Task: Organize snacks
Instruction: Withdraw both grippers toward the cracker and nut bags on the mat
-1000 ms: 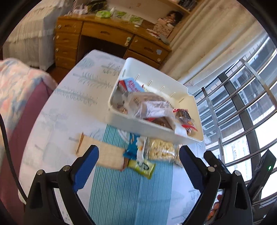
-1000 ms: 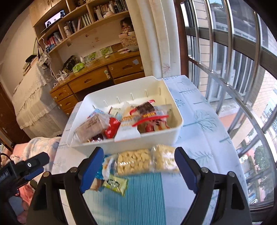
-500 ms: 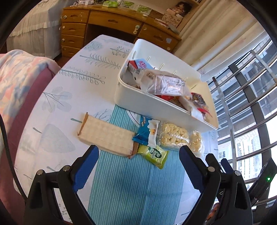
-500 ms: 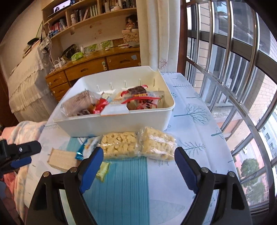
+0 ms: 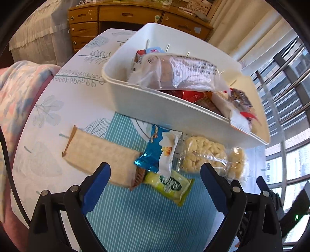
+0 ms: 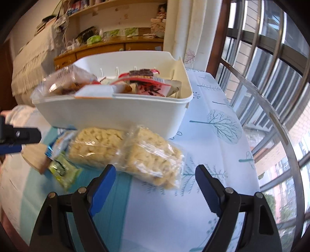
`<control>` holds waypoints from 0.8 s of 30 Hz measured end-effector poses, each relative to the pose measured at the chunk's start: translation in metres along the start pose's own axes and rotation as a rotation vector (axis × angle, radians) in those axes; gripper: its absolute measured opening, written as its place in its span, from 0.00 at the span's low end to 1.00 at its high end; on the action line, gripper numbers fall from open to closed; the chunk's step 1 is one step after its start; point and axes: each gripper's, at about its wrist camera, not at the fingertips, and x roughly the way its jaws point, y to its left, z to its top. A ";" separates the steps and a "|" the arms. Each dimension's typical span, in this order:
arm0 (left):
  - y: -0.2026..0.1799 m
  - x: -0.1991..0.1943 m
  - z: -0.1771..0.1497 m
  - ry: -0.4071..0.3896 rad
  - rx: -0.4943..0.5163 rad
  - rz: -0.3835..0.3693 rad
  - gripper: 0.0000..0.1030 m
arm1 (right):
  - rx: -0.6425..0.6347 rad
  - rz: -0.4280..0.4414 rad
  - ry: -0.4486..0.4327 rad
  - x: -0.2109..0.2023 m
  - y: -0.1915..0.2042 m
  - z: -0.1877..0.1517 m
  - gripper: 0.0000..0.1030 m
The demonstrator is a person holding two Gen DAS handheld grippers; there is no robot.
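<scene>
A white bin (image 5: 166, 114) (image 6: 116, 118) full of wrapped snacks stands on the table. In front of it lie a long tan wafer pack (image 5: 100, 155), a blue-and-white packet (image 5: 160, 151), a yellow-green packet (image 5: 170, 184) and two clear bags of puffed snacks (image 5: 201, 155) (image 6: 153, 159). My left gripper (image 5: 155, 184) hovers open just above the yellow-green packet, with nothing between its pads. My right gripper (image 6: 155, 180) is open too, low over the nearer clear bag. The left gripper's tip (image 6: 19, 135) shows at the left edge of the right wrist view.
The tablecloth is white with a leaf print, and a teal striped mat (image 5: 147, 219) lies under the loose snacks. A wooden desk (image 5: 120, 15) and shelves stand behind the table, a bed (image 5: 17, 87) to the left, and a railed window (image 6: 271, 87) to the right.
Both grippers have dropped toward the table and closed in on the loose snacks. The bin and packets look larger now. The jaws have kept the same width.
</scene>
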 end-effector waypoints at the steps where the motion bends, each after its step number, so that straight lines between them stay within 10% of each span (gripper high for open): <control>1: -0.004 0.005 0.002 0.006 0.008 0.021 0.91 | -0.017 0.002 0.004 0.003 0.000 -0.001 0.82; 15: -0.009 0.057 0.022 0.090 -0.014 0.113 0.88 | -0.092 0.117 0.043 0.037 -0.014 0.004 0.82; 24: -0.015 0.072 0.039 0.108 -0.047 0.110 0.62 | -0.104 0.165 0.053 0.054 -0.018 0.014 0.82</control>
